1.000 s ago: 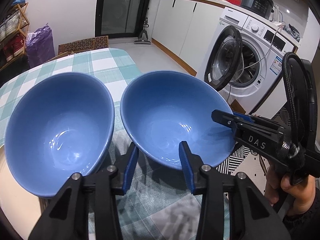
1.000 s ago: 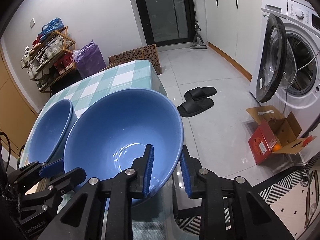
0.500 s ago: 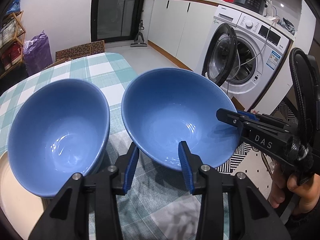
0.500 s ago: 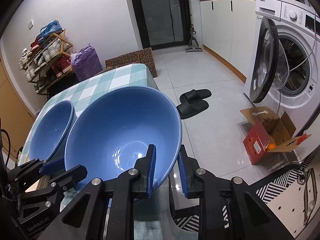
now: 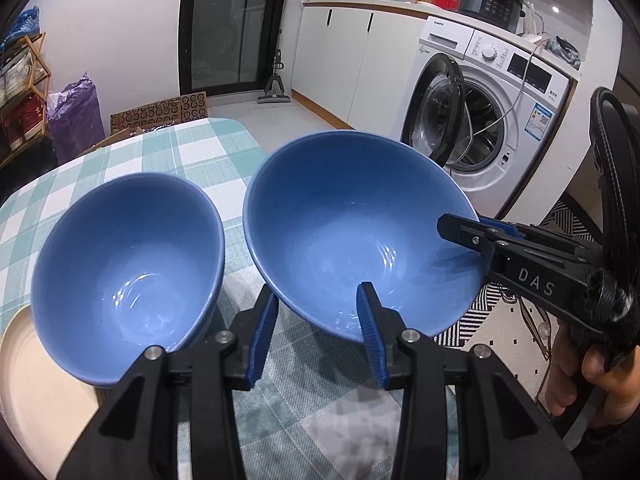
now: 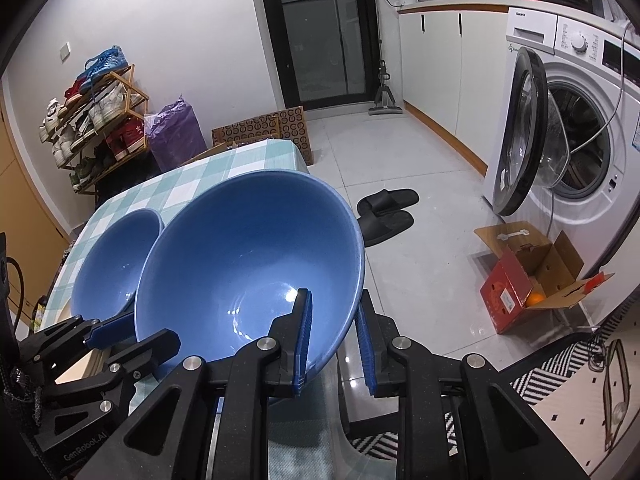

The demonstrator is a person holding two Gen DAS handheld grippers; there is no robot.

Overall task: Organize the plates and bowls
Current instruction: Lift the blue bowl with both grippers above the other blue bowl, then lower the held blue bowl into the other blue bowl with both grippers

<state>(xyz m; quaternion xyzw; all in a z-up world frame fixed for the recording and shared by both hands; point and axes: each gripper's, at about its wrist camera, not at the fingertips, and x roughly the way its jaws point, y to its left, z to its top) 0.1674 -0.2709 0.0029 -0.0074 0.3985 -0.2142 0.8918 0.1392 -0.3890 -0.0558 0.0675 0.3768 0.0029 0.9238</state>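
Two blue bowls show over the green checked table [image 5: 208, 148]. The left bowl [image 5: 120, 264] rests by a cream plate [image 5: 24, 360] at the near left. The right bowl [image 5: 352, 232] is tilted and held just off the cloth, with my right gripper [image 5: 444, 226] shut on its right rim. In the right wrist view this held bowl [image 6: 240, 264] fills the middle; one finger of my right gripper [image 6: 333, 296] is inside the wall and one outside. My left gripper [image 5: 316, 292] stands open at the held bowl's near rim, its pads pressing nothing.
The table's right edge drops to a tiled floor with black slippers [image 6: 384, 216] and a red cardboard box [image 6: 528, 280]. A washing machine [image 5: 480, 120] with its door swung out stands to the right. A person's hand [image 5: 592, 376] grips the right tool.
The right gripper has risen slightly with its bowl still clamped. In the left wrist view the left bowl sits a little farther off, and the cream plate now shows.
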